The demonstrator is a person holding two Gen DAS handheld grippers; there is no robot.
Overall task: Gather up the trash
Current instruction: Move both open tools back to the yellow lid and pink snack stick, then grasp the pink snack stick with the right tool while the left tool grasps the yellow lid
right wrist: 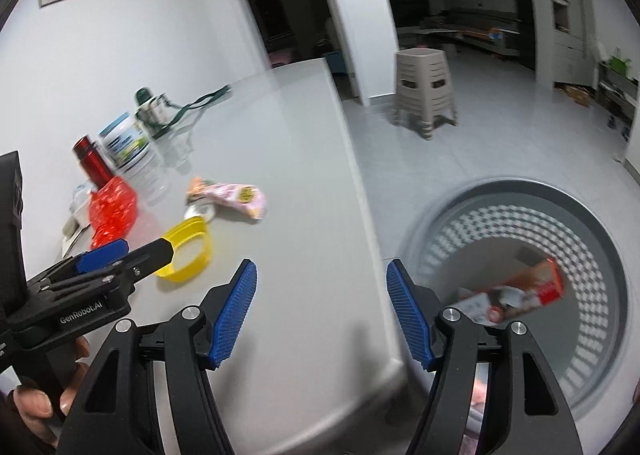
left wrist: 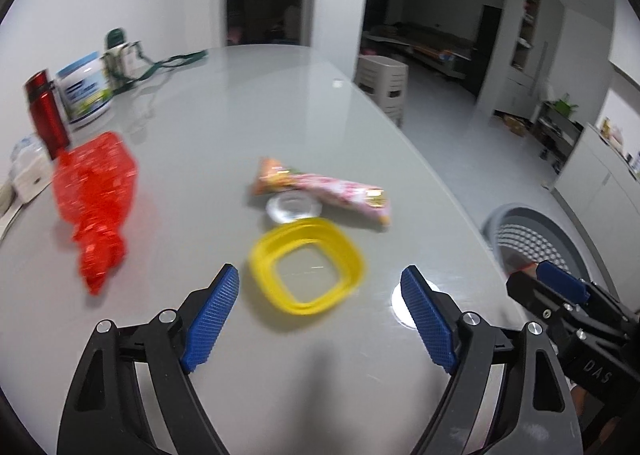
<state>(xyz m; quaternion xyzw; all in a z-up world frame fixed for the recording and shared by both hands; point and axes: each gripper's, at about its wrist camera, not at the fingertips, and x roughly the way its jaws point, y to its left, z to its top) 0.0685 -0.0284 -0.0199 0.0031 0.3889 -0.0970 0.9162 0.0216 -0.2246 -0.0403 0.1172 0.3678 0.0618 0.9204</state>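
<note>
Both grippers stand with jaws wide and nothing between them. The left gripper (left wrist: 320, 315) points down over the tabletop (left wrist: 240, 103), and the yellow ring (left wrist: 306, 265), a squarish plastic rim lying flat, sits directly ahead of its jaws and almost centred between the two blue pads; it is the nearest piece of trash to either tool. Just beyond the ring lies a small clear lid (left wrist: 294, 208), and touching or overlapping that lid is the pink snack wrapper (left wrist: 326, 191), whose long axis runs across the left gripper's line of approach, from upper left to lower right in the left wrist view. To the left of these, apart from them, is the crumpled red wrapper (left wrist: 96, 199). The right gripper (right wrist: 320, 311) hangs over the tabletop's near edge, with the grey waste basket (right wrist: 600, 215) on the floor just beside and below it on its right; a printed carton (right wrist: 516, 295) already lies in the basket's bottom. In my judgement the left hand is better placed for the ring and the right hand for the drop. Non-trash items stand at the far left against the wall: a red bottle (left wrist: 46, 111), a white tub (left wrist: 84, 85) and a green-strapped pouch (left wrist: 122, 55); none obstructs the path. A stack of stools (right wrist: 426, 89) stands on the floor beyond. Motion blur limits finer detail.
</note>
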